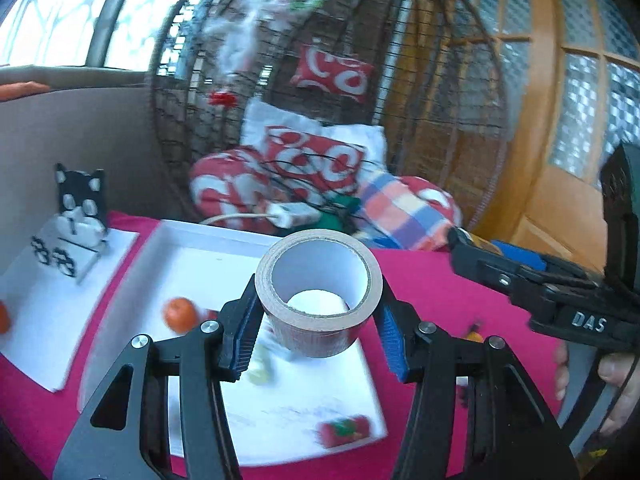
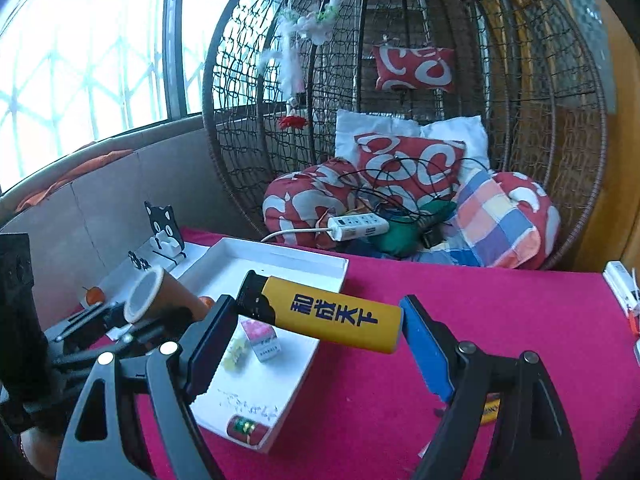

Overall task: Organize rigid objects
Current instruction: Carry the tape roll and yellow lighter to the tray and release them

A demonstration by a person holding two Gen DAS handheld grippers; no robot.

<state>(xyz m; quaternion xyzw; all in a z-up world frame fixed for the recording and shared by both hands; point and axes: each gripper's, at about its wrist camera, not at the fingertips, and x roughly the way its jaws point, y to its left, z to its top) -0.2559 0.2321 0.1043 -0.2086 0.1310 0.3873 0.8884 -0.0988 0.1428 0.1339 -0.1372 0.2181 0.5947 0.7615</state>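
Observation:
My left gripper [image 1: 318, 330] is shut on a roll of brown tape [image 1: 320, 292], held upright above the white tray [image 1: 200, 240]. The same roll of tape [image 2: 154, 296] shows at the left of the right wrist view. My right gripper [image 2: 316, 330] is shut on a yellow lighter [image 2: 324, 312] with a black cap, gripped end to end and lying crosswise over the tray's right edge [image 2: 304, 368]. In the tray lie an orange ball [image 1: 180, 314], a small pink-and-white box [image 2: 262, 338], a pale yellow piece [image 2: 236, 354] and a red cylinder [image 2: 246, 430].
A flat white board [image 1: 60, 312] left of the tray carries a black-and-white cat-shaped stand [image 1: 80, 216]. The table has a magenta cloth [image 2: 480, 320]. Behind it stands a wicker egg chair [image 2: 400, 80] with cushions and a white power strip [image 2: 358, 228]. A hand [image 1: 616, 384] holds the right gripper.

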